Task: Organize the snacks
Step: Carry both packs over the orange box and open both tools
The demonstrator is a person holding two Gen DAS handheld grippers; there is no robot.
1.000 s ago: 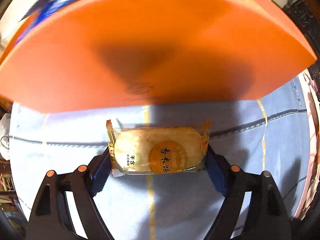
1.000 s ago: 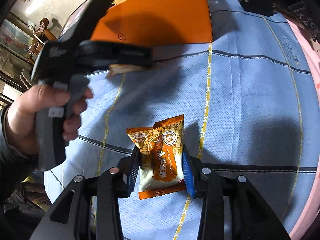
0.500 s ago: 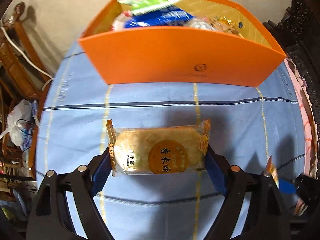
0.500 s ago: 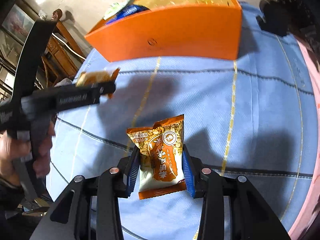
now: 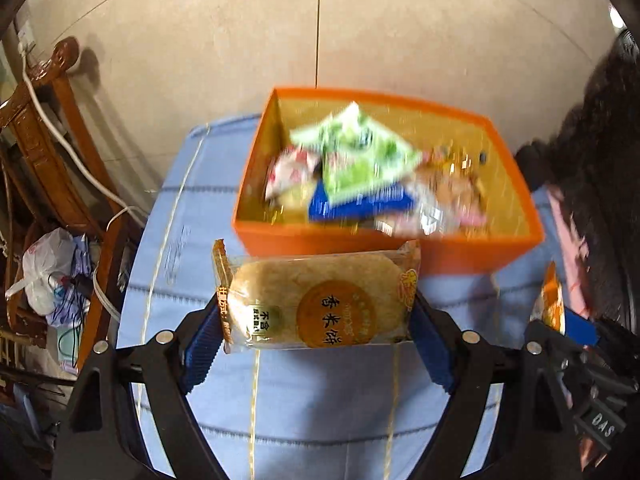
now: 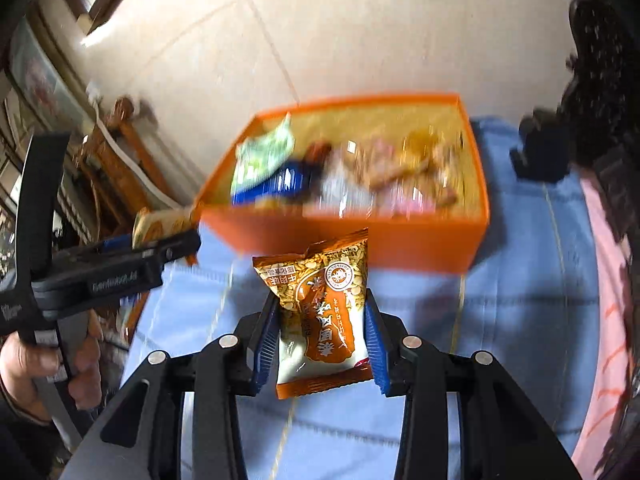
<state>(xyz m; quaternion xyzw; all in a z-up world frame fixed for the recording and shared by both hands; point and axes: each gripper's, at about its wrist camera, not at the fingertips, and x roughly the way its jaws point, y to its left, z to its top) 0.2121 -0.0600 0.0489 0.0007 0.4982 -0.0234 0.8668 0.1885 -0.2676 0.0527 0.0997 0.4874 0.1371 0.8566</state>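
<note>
My left gripper (image 5: 316, 316) is shut on a clear-wrapped rice cake (image 5: 316, 300), held above the blue cloth in front of the orange box (image 5: 384, 246). My right gripper (image 6: 322, 330) is shut on an orange peanut packet (image 6: 320, 312), also held short of the orange box (image 6: 360, 240). The box holds several snack packets, among them a green one (image 5: 356, 156) and a blue one (image 5: 360, 204). The left gripper with its rice cake (image 6: 160, 224) shows at the left of the right wrist view; the peanut packet (image 5: 552, 304) shows at the right edge of the left wrist view.
The blue tablecloth (image 5: 320, 408) with yellow lines covers the table. A wooden chair (image 5: 52, 128) with a white cable and a plastic bag (image 5: 44, 276) stands to the left. Dark carved furniture (image 6: 592, 92) is at the right. A tiled wall is behind the box.
Both grippers have risen and tilted, so the views now look down into the open box. Each keeps hold of its packet.
</note>
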